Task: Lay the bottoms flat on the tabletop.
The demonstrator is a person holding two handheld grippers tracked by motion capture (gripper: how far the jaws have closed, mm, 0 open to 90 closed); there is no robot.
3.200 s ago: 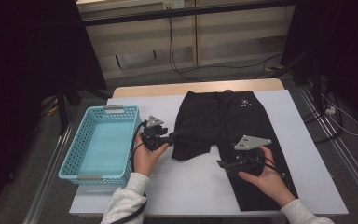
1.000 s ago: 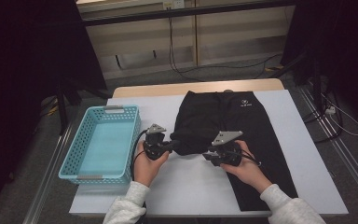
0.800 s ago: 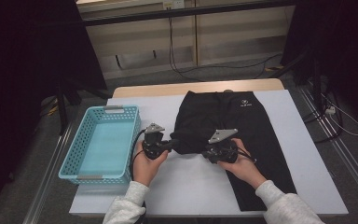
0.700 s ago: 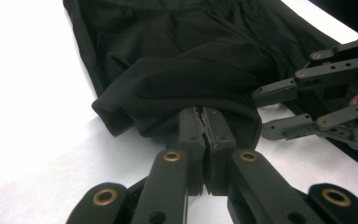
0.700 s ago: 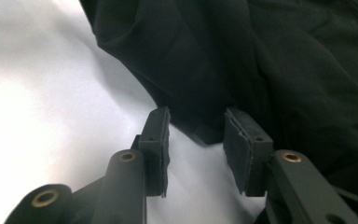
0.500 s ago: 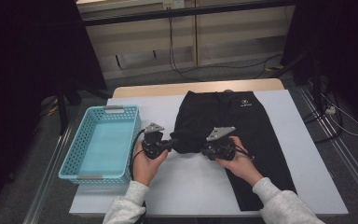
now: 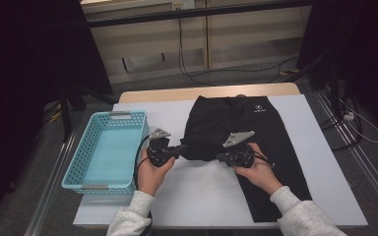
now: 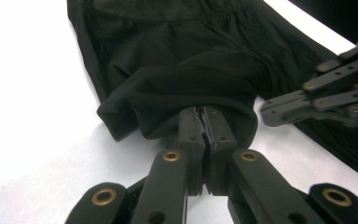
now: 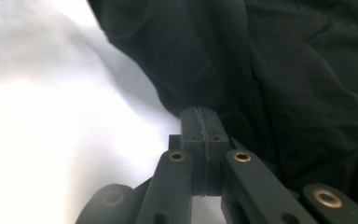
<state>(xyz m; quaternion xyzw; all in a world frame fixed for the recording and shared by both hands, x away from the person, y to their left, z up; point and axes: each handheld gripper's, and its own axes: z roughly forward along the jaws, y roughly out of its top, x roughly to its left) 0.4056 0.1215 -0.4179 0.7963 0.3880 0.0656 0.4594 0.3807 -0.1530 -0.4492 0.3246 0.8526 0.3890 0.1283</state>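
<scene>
our hands: we are reaching in from the near edge of the table [image 7: 187, 196], both sleeves resting low and one tool in each fist.
left gripper [image 8: 204, 122]: we are keeping its jaws pinched tight on the folded hem of the black trousers [image 7: 236, 132], cloth bunching over the pad tips.
right gripper [image 9: 200, 122]: its jaws have just been closing and are now meeting on the edge of the same fold; the fabric is lying against the tips, and a thin layer looks caught between the pads.
where the trousers are lying: they are spreading over the middle and right of the white table, one leg doubled up toward the waist, the other running back toward us under the right hand.
step in hand, as we judge it: we are gathering the doubled leg at two points so we can fold it over.
doing it well: we are wanting both pinches on the same layer, near the fold's two ends; we should be lifting them level and together, keeping the cloth taut between the tools so it is not sagging or twisting.
what could slip: the right bite is looking shallow, so a quick tug may be pulling it free.
basket [image 7: 81, 177]: the light blue one is sitting just left of the left tool, apart from the cloth.
writing: a small white mark [image 7: 256, 109] is showing near the waistband, too tiny for us to read.
</scene>
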